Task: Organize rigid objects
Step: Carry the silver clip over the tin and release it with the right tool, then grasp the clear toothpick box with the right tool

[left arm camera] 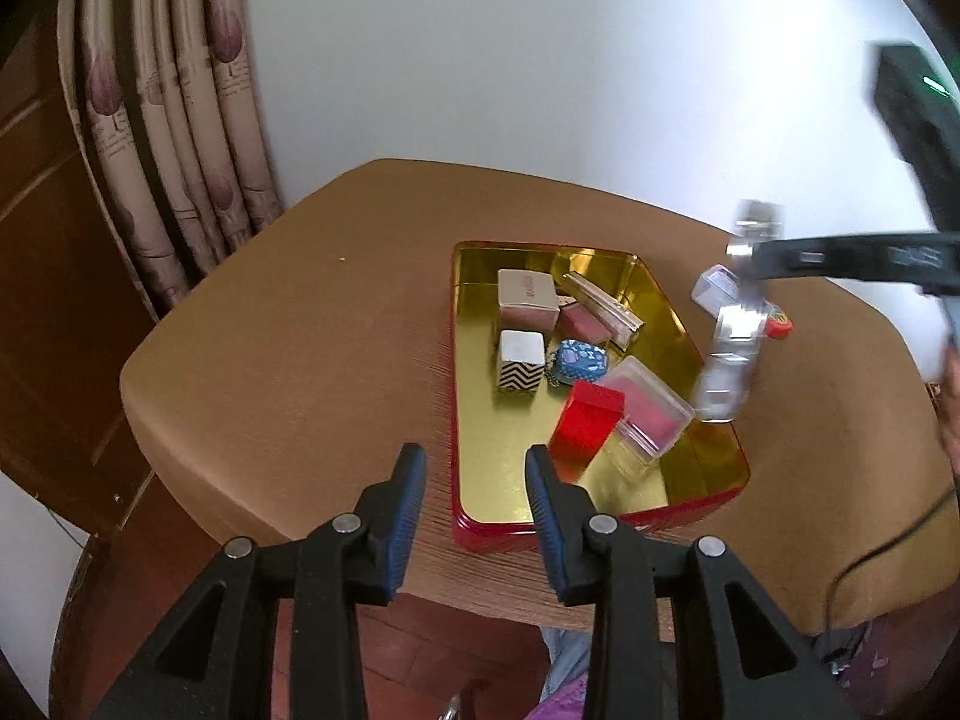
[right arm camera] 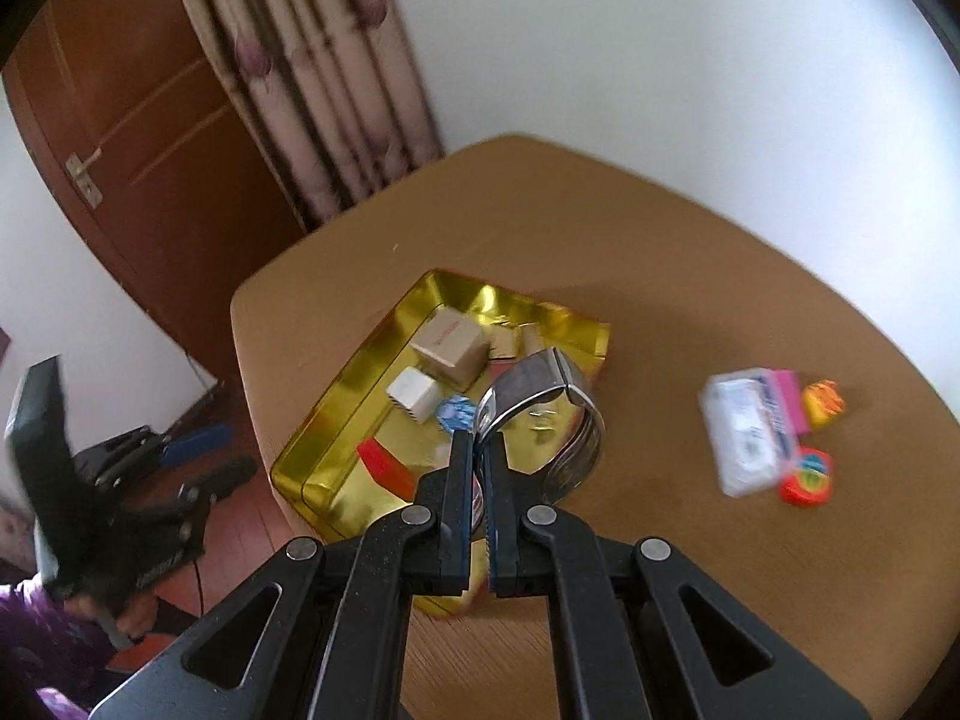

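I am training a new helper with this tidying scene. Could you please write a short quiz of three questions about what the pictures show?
1. True or false: the left claw holds the red box.
2. What does the right claw grip? A) a metal band; B) a blue pouch; C) a clear plastic case.
3. Fill in the gap: the round red item lies ____ the tin.

Key: 1. False: it is open, with nothing between its fingers. 2. A. 3. outside.
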The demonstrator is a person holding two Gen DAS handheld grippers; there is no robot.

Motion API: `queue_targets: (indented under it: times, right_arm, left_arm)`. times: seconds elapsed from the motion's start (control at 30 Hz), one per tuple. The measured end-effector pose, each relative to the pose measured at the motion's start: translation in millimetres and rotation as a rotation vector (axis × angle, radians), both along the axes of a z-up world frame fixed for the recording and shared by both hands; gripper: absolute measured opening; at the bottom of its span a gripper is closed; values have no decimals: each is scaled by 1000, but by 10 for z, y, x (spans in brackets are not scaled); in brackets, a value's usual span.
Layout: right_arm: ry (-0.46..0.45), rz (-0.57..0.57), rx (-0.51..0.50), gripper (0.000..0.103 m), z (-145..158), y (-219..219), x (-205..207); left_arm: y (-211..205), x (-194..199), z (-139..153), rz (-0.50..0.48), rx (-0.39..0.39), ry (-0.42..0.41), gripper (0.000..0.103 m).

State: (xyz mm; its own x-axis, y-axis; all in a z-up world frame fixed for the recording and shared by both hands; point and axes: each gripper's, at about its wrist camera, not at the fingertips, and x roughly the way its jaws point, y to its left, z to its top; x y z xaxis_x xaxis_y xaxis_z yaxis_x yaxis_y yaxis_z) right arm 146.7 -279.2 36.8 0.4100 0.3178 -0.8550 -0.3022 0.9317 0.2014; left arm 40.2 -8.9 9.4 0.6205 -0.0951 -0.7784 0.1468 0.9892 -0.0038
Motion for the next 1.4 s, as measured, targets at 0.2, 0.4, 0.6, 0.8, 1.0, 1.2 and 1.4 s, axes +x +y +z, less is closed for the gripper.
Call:
queue_targets:
  times: [0.2,0.4,0.6,0.8,1.0,1.2,1.4]
  right_arm:
    - [58,52,-31,4,-280,481,329]
    - [100,53,7,4,-459,727,556]
    - [120,-1,60,8,-548,704,638]
    - [-95,-144,221,61,-152,119,187]
    - [-299,-448,-154,83,-257,-855,-791]
    - [-152,-697,-298,83,-658,-2038,-1506]
    - [-86,-789,-164,83,-823,-2580,-1817]
  left_arm:
    - [154,90,-161,19,-62,61,36]
    - [273,157,-251,40,-123,106,36]
    - [232,149,-275,26,-102,109,36]
    - [222,130,-284,33,-97,105,36]
    - [172,85,-262,34,-80,89,36]
    - [15,14,-210,3,-47,71,36]
    - [-418,-87,-129,-63,-17,55,36]
